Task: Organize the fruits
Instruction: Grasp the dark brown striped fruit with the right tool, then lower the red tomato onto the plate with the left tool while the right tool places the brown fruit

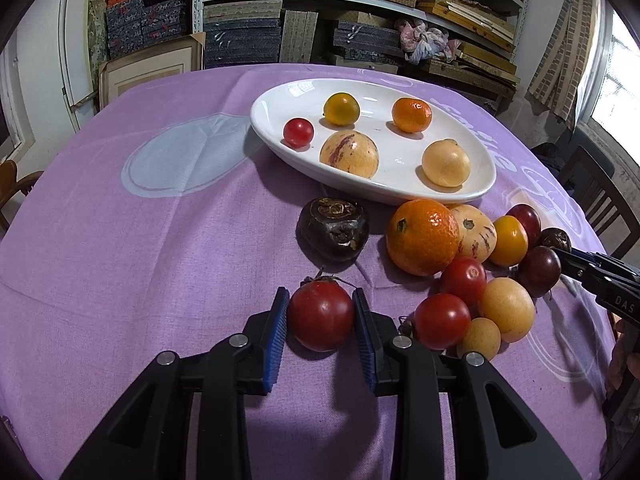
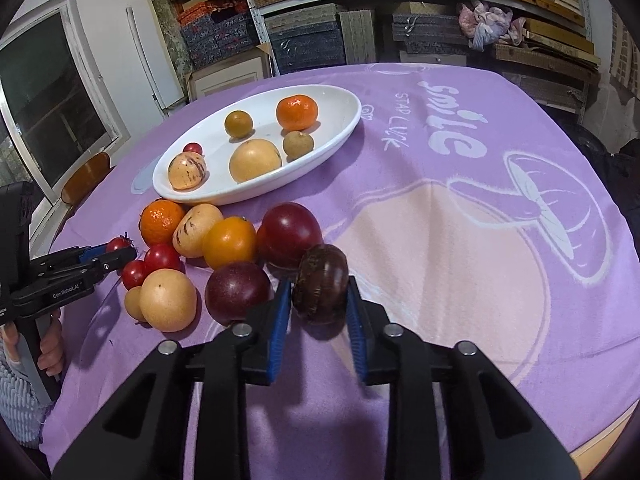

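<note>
A white oval dish (image 1: 276, 100) (image 2: 340, 128) on the purple tablecloth holds several small fruits. In front of it lies a loose cluster of fruits: an orange (image 1: 422, 237), tomatoes, yellow and dark purple fruits. My left gripper (image 1: 320, 320) has its blue pads touching both sides of a red tomato (image 1: 321, 316) that rests on the cloth. My right gripper (image 2: 316, 304) has its pads against a dark brown fruit (image 2: 320, 284) at the cluster's right end. A second dark brown fruit (image 1: 334, 232) lies just beyond the tomato.
The purple cloth (image 2: 460, 240) covers a round table. Shelves stacked with boxes (image 1: 280, 20) stand behind it. A wooden chair (image 1: 596, 196) is at the right and another (image 2: 86, 176) at the left. The table's front edge shows at lower right (image 2: 596, 456).
</note>
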Motion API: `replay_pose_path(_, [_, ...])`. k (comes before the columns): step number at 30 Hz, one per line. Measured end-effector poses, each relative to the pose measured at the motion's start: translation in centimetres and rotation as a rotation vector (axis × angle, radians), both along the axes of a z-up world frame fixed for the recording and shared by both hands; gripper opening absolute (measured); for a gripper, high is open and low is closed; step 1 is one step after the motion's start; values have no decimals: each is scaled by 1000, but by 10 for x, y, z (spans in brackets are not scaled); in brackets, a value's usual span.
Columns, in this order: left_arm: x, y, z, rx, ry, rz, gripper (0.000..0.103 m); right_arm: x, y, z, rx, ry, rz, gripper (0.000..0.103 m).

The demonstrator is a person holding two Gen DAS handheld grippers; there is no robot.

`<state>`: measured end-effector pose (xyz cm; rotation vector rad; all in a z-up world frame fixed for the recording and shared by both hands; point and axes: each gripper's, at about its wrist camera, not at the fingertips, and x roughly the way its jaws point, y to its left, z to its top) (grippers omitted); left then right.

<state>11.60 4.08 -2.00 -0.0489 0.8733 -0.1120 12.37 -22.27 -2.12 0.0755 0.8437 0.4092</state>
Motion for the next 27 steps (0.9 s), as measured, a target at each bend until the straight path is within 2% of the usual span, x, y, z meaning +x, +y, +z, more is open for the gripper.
replay_pose_path(10, [-2,-6,0,19,1,-8,31,-2,6,1,-20,-7,12,23])
replay_pose_path(16, [-2,-1,1,-18,-3,0,31,-3,-2,2,19,-6,-1,23])
replay_pose_path(20, [-8,-1,9,1,-63,21,30,-4,-9,6,49,-18,-15,23])
replay_pose_path(23, [-10,1,19,-16,-94,24,31,-6,-17,13,82,-36,-30,23])
replay_pose_path(27, [6,0,33,-10,-108,33,30,-4,-18,30,122,-62,-26,23])
